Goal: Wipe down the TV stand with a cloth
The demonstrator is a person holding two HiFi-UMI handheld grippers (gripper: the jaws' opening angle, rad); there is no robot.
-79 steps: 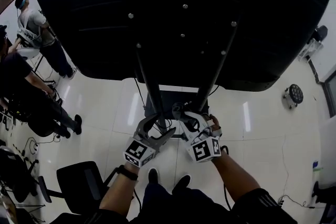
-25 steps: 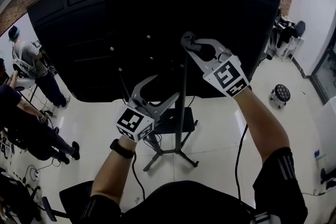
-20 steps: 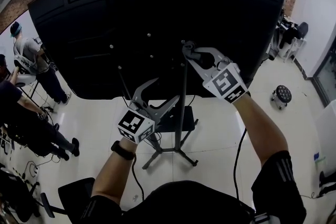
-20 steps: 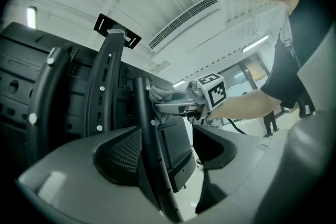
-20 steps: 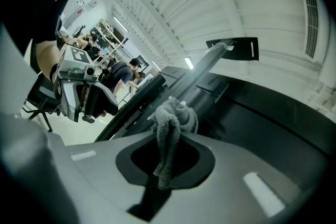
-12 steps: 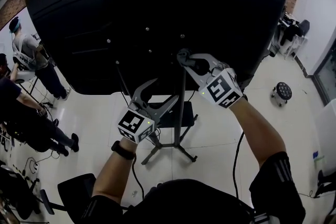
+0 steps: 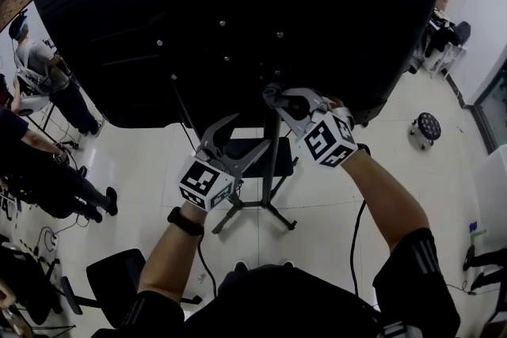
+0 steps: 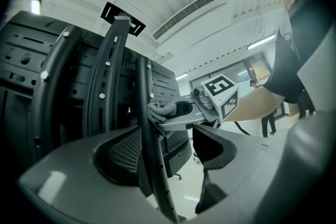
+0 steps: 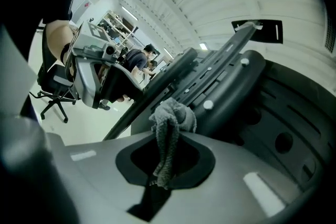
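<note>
Grey cloth in outstretched right gripper

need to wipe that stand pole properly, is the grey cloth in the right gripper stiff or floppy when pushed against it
Probably floppy: the cloth bunches in limp folds between the jaws of the right gripper. Its knitted-looking surface suggests it grips rather than slides. Pressed against the pole, it likely moulds around it.

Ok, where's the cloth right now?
The grey cloth is pinched in the right hand-held gripper, pressed against the stand's upright pole just under the TV, near the head view's middle.
</note>
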